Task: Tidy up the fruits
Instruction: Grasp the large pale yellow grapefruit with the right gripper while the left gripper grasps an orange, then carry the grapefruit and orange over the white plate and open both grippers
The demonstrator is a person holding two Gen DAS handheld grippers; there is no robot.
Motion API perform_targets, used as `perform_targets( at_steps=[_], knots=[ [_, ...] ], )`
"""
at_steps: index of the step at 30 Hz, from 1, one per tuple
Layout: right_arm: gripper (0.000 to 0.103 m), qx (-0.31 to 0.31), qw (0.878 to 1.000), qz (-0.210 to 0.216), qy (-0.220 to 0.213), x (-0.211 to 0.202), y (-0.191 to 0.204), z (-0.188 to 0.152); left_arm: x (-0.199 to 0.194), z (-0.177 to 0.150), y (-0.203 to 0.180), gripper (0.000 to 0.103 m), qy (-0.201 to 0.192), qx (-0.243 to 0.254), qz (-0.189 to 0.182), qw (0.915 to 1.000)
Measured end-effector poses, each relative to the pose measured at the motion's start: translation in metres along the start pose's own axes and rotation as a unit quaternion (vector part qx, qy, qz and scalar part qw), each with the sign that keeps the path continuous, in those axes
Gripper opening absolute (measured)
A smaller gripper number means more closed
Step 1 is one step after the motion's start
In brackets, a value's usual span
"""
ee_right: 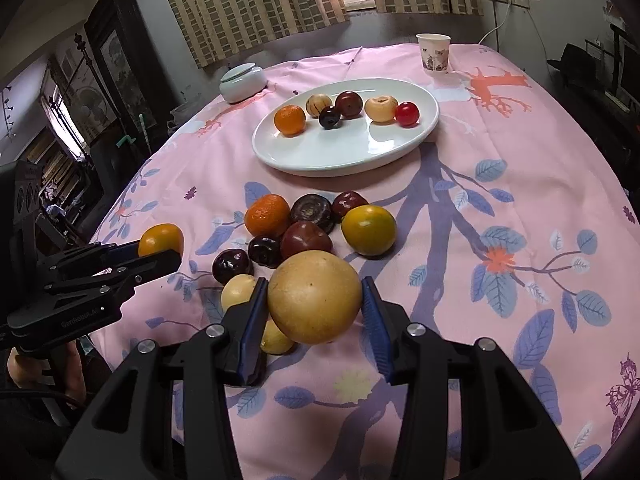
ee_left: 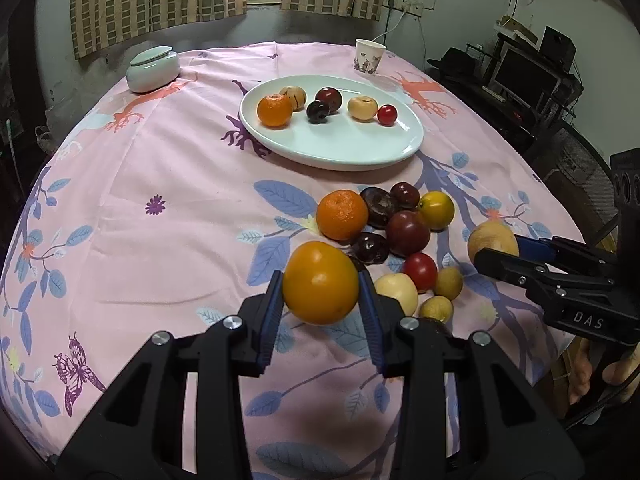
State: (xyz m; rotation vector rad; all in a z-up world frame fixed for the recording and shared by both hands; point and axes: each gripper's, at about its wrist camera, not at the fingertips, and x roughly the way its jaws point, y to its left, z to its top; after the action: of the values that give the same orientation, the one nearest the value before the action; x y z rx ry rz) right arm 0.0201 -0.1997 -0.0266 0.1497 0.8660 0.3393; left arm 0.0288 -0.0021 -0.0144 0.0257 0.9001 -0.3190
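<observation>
My left gripper (ee_left: 321, 294) is shut on an orange-yellow fruit (ee_left: 321, 282), held above the cloth near the pile; it also shows in the right wrist view (ee_right: 161, 240). My right gripper (ee_right: 315, 300) is shut on a tan round fruit (ee_right: 315, 297), which also shows in the left wrist view (ee_left: 493, 241). A pile of fruits lies on the cloth: a tangerine (ee_left: 342, 214), dark plums (ee_left: 407, 233), a yellow fruit (ee_left: 437, 210), a cherry tomato (ee_left: 419, 271) and small pale fruits (ee_left: 396, 290). A white oval plate (ee_left: 352, 148) behind holds several fruits in a row.
A pink floral cloth (ee_left: 160, 240) covers the table. A pale green lidded jar (ee_left: 153, 69) stands at the back left, a paper cup (ee_left: 369, 56) at the back right. Curtains and a window lie behind; shelves and a monitor (ee_left: 524, 74) stand to the right.
</observation>
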Motion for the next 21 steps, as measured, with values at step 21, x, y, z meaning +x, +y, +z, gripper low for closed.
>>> perform_targets(
  at_steps=[21],
  knots=[
    [0.047, -0.092, 0.994, -0.057, -0.022, 0.019, 0.011, 0.111, 0.026, 0.136, 0.005, 0.038, -0.02, 0.015, 0.008, 0.9997]
  ],
)
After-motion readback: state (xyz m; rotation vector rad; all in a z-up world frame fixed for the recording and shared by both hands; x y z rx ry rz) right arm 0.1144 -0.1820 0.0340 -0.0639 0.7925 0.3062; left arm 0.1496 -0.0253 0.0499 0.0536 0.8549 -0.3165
